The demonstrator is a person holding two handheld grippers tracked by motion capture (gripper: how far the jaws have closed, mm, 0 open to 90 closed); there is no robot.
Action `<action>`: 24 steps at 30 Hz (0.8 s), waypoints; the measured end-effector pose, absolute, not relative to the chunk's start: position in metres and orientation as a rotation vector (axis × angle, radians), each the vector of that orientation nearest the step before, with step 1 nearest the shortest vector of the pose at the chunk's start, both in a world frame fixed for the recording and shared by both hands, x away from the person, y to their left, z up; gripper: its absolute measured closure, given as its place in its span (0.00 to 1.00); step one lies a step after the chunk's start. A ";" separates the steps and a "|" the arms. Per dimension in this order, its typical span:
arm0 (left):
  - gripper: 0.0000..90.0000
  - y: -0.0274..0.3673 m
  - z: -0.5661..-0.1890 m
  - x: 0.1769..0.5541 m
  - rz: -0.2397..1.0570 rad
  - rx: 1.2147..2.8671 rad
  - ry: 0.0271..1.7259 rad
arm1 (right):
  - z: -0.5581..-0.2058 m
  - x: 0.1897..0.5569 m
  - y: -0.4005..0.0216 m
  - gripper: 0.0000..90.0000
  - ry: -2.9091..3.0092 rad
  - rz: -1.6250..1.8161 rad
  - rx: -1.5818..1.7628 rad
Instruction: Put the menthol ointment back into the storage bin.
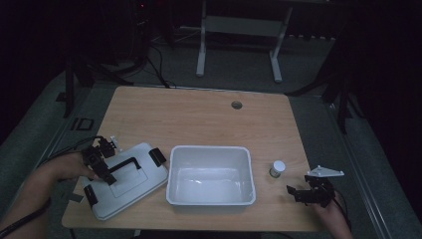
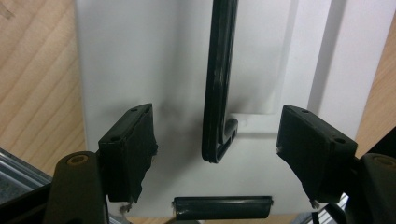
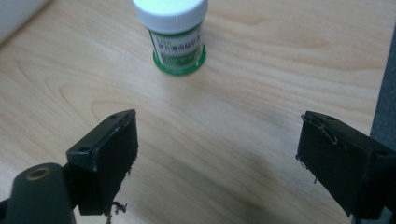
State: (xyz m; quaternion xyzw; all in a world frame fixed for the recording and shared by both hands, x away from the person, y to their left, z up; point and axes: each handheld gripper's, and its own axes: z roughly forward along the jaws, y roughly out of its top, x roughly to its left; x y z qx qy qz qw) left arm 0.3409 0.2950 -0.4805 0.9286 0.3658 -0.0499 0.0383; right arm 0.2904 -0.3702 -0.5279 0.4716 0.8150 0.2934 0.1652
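Dim room all around, and a pale wooden surface under the lamp. On it, the left gripper hovers over a white lid that lies flat; its jaws stand released, not pressing on anything. Between them runs the lid's black handle, a slim bar with its hooked end midway between the two pads and clear of both. A black latch sits at the lid's near edge, just below the jaws. Beside the lid rests a white bin, open-topped, nothing inside it. Over on the other side, the right gripper has its jaws spread wide, gripping nothing. Ahead of them, well beyond the pads, stands a small jar: white screw cap, green label, upright.
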 end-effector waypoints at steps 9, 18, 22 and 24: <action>0.31 0.301 -0.479 0.337 -0.155 2.852 1.136 | -0.516 0.310 -0.361 0.13 2.595 0.439 1.429; 0.31 0.299 -0.480 0.337 -0.162 2.858 1.130 | -0.497 0.330 -0.351 0.13 2.671 0.274 1.417; 0.31 0.297 -0.481 0.339 -0.154 2.851 1.128 | -0.491 0.340 -0.344 0.13 2.700 0.222 1.412; 0.31 0.296 -0.481 0.339 -0.160 2.859 1.123 | -0.488 0.344 -0.342 0.13 2.718 0.211 1.407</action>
